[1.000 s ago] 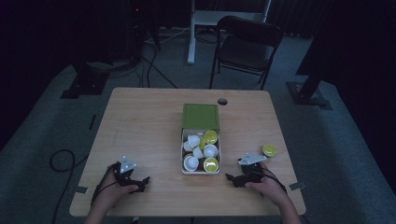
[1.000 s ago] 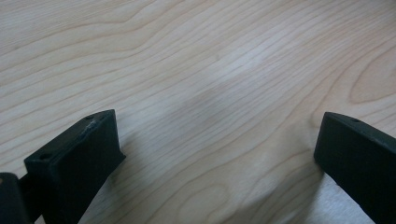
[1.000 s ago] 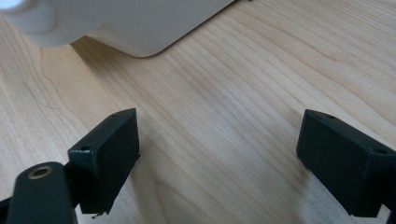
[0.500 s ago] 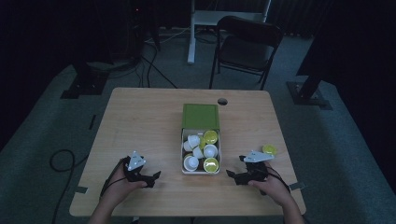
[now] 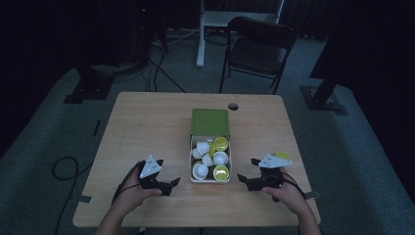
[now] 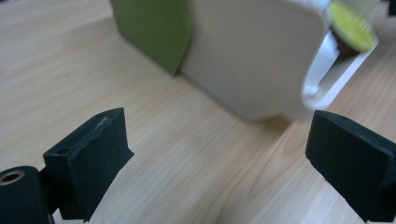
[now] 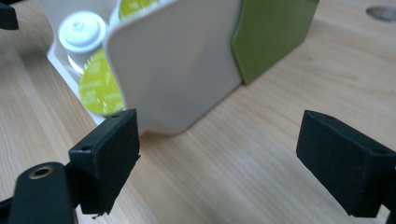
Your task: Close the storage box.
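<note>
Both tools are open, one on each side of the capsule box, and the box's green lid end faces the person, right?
Not quite. In the high view the green lid end of the box points away from the person. The left tool and right tool are open, one on each side.

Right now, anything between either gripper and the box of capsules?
Nothing visible. The left gripper and right gripper flank the box, jaws open and aimed at its white side walls, with bare table in each gap. One yellow capsule lies behind the right gripper, off the path.
</note>
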Demonstrator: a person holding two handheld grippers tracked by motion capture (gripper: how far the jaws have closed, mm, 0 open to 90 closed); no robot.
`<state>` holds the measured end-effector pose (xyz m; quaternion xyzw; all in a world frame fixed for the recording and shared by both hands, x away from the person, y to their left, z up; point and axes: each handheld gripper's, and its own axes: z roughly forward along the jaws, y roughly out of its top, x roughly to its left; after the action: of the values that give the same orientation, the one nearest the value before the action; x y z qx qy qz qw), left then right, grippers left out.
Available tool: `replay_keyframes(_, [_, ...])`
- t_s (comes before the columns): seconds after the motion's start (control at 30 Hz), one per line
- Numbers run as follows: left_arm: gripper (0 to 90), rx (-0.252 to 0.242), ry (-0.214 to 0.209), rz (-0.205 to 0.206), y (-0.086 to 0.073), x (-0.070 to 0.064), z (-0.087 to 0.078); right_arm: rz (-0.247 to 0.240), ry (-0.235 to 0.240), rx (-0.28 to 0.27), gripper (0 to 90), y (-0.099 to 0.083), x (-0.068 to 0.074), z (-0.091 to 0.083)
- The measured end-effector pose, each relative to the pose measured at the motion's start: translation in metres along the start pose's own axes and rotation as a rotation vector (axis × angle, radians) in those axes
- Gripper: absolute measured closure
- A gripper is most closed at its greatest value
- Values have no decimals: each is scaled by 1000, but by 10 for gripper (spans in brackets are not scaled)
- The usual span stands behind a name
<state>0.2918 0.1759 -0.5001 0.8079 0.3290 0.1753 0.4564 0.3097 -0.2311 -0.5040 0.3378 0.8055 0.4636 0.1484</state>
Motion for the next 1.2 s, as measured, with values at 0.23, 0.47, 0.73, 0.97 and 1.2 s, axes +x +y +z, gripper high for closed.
replay_keyframes(0.23, [63, -31, -28, 13, 10, -4, 9, 5, 12, -36, 130, 11, 1, 1])
replay_keyframes(0.47, [63, -54, -23, 30, 17, -4, 18, -8, 41, -47, 130, 17, 4, 5])
replay_keyframes(0.73, [62, -60, -18, 50, 23, -4, 27, -12, 65, -52, 130, 20, 8, 11])
replay_keyframes(0.97, [62, -55, -23, 52, 24, -4, 32, -16, 69, -43, 131, 22, 9, 17])
replay_keyframes(1.2, [62, -49, -21, 57, 27, -1, 34, -12, 55, -42, 122, 22, 7, 21])
